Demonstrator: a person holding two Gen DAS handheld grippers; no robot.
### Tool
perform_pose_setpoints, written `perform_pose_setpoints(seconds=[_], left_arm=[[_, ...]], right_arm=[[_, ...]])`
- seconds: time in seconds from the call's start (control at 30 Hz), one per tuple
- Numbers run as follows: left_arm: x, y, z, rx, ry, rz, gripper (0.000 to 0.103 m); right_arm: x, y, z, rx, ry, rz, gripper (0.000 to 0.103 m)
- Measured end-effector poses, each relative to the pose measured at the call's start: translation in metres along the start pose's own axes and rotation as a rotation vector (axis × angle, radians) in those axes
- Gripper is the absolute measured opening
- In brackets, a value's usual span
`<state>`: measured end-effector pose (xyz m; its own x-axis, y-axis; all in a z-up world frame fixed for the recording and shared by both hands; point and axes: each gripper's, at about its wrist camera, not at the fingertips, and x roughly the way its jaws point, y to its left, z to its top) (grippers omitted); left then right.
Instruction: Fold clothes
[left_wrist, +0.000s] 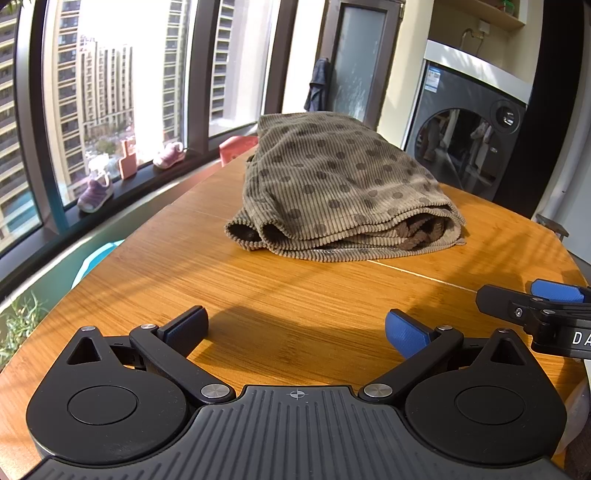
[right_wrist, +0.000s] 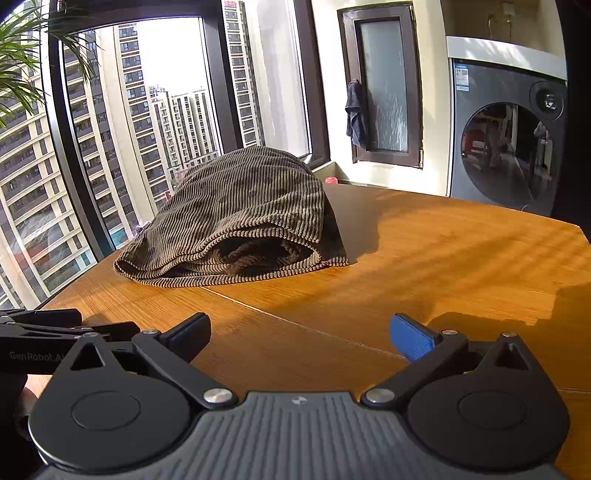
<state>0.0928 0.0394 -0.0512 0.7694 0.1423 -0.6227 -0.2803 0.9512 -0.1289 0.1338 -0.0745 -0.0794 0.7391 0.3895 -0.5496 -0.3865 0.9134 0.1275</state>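
Both tongs gape wide over bare table; folded garment lies well ahead.

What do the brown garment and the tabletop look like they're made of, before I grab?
Garment: looks like a soft ribbed, corduroy-like fabric, olive-brown with darker dots; fine parallel ridges run across it and its folded edges stay rounded and thick. The fibre cannot be told.
Tabletop: looks like bamboo or wood veneer, honey-coloured with narrow straight grain strips, a visible seam and a smooth, slightly glossy finish catching sunlight.
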Motion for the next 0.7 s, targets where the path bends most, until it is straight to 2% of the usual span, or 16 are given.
perform_pose_setpoints(seconds=[0.7], left_arm=[[-0.0005,0.0001,-0.0004,-0.003,-0.001,-0.002,0.103]], right_arm=[[0.0002,-0.0003,-0.0003,0.005,0.009,0.001,0.103]])
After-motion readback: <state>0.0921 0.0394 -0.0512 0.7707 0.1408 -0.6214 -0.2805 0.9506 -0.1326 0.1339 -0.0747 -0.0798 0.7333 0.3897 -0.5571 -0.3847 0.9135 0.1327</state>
